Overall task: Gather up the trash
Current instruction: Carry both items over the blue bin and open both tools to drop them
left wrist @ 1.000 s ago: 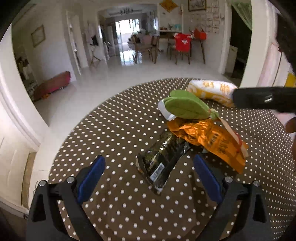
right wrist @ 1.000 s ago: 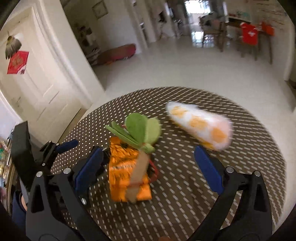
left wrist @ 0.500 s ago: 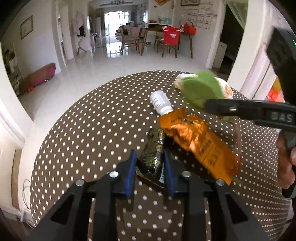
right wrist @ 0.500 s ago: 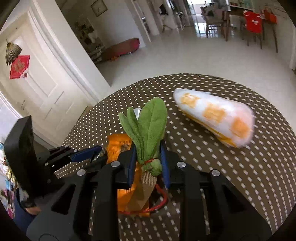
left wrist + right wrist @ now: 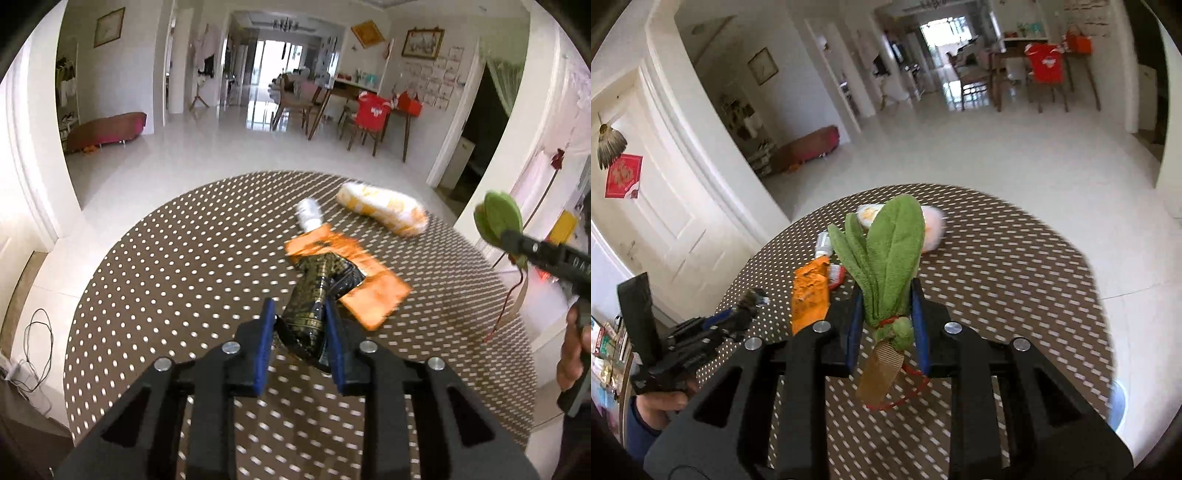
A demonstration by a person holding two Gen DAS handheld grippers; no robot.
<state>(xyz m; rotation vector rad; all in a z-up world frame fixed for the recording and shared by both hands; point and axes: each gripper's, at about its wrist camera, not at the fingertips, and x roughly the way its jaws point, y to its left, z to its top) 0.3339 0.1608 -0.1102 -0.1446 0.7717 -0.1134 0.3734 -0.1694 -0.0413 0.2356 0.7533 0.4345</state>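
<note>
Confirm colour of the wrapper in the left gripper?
Black with gold print, the wrapper shows best in the left wrist view.

"DA" on right gripper

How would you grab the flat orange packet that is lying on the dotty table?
Grip the flat orange foil packet by its near free corner, which sticks out past the dark wrapper held in the left hand-held gripper. It lies flat on the polka-dot table, so probably come in low from the near right side and pinch that thin edge across its faces.
</note>
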